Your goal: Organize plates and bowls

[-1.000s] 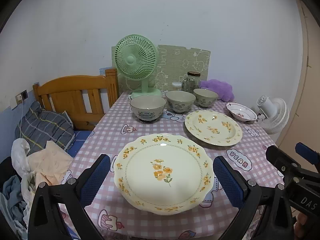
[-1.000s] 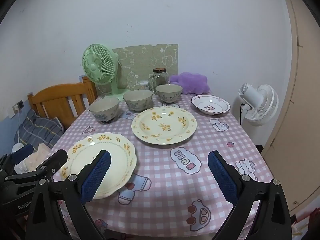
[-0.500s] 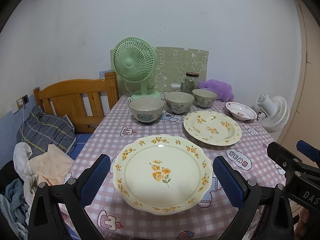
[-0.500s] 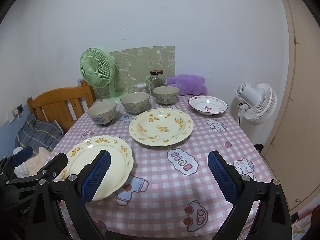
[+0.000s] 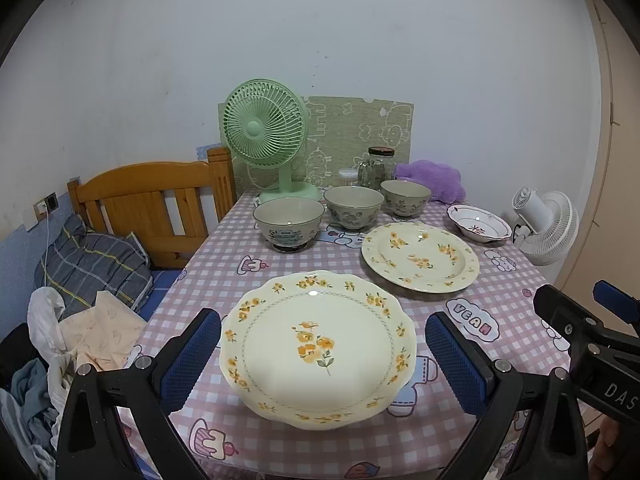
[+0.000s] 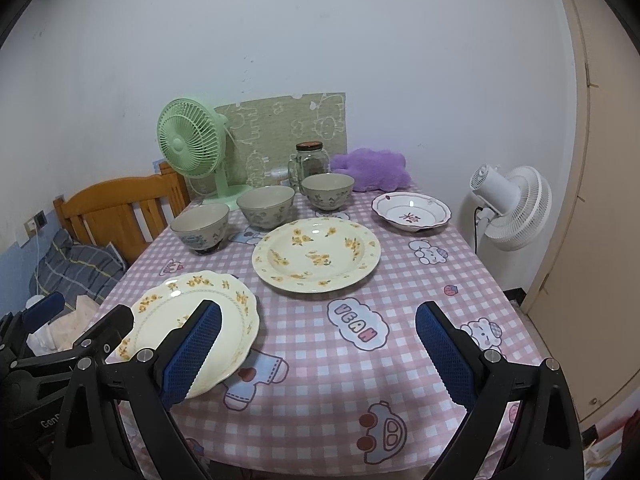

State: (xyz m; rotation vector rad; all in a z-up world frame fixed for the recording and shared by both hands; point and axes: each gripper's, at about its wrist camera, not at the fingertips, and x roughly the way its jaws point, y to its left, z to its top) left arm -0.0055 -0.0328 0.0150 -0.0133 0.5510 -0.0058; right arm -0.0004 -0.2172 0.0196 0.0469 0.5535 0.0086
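Note:
A scalloped cream plate point(image 5: 318, 346) with yellow flowers lies at the table's near edge; it also shows in the right wrist view point(image 6: 192, 322). A second cream plate point(image 5: 420, 256) point(image 6: 316, 254) lies behind it. Three grey-green bowls point(image 5: 289, 224) point(image 5: 353, 206) point(image 5: 405, 196) stand in a row further back. A small white dish point(image 5: 479, 224) point(image 6: 411, 211) sits at the far right. My left gripper point(image 5: 322, 356) is open and empty, its jaws on either side of the near plate. My right gripper point(image 6: 318, 344) is open and empty over the pink checked tablecloth point(image 6: 400, 280).
A green fan point(image 5: 266, 132), a glass jar point(image 5: 376, 168), a purple cushion point(image 5: 434, 180) and a patterned board stand at the back. A wooden bed frame point(image 5: 152, 200) with bedding is on the left. A white fan point(image 6: 508, 204) stands at the right.
Both grippers have drawn back and risen slightly, so the table looks a little further off. Nothing on the table has moved.

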